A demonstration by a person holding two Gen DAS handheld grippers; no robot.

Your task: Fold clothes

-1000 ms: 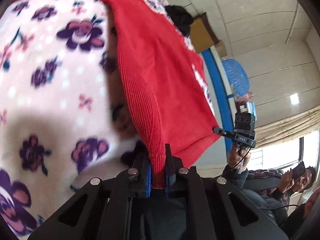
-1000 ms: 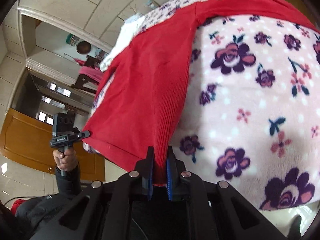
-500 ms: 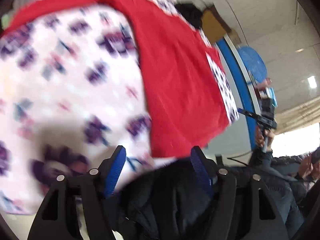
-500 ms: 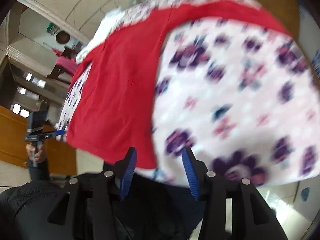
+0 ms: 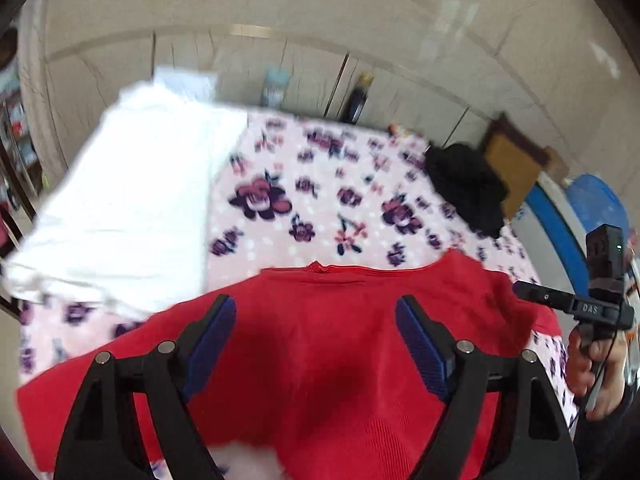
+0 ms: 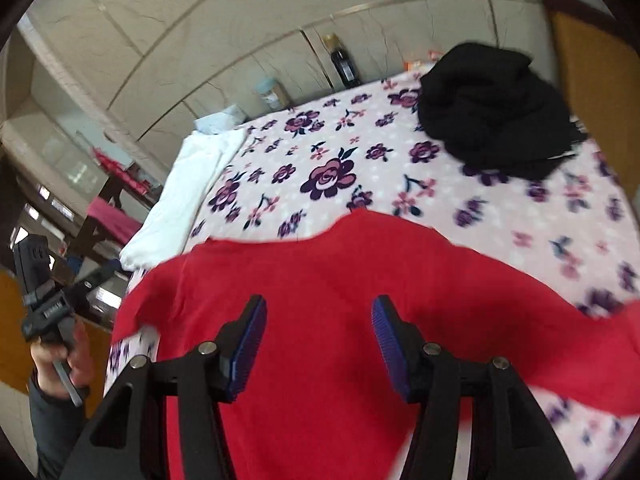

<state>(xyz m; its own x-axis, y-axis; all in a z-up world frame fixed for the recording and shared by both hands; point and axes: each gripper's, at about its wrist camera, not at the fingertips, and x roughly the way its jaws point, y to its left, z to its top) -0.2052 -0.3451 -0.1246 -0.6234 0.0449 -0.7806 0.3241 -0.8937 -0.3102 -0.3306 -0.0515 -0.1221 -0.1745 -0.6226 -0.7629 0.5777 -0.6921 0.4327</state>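
"DAS" reads on my right gripper [image 5: 588,308]; both it and my left gripper [image 5: 316,320] hover spread wide, gripping nothing, over the red sweater [image 5: 320,380].

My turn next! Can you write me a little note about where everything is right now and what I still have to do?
Left gripper: jaws open, holding nothing, above the red sweater.
Right gripper: jaws open, empty, also over the red sweater.
The sweater lies on the flowered blanket. White cloth sits at the left, a black garment at the far right.
Done: one fold looks laid down.
Left: probably finish folding the sweater; the black garment looks unfolded.
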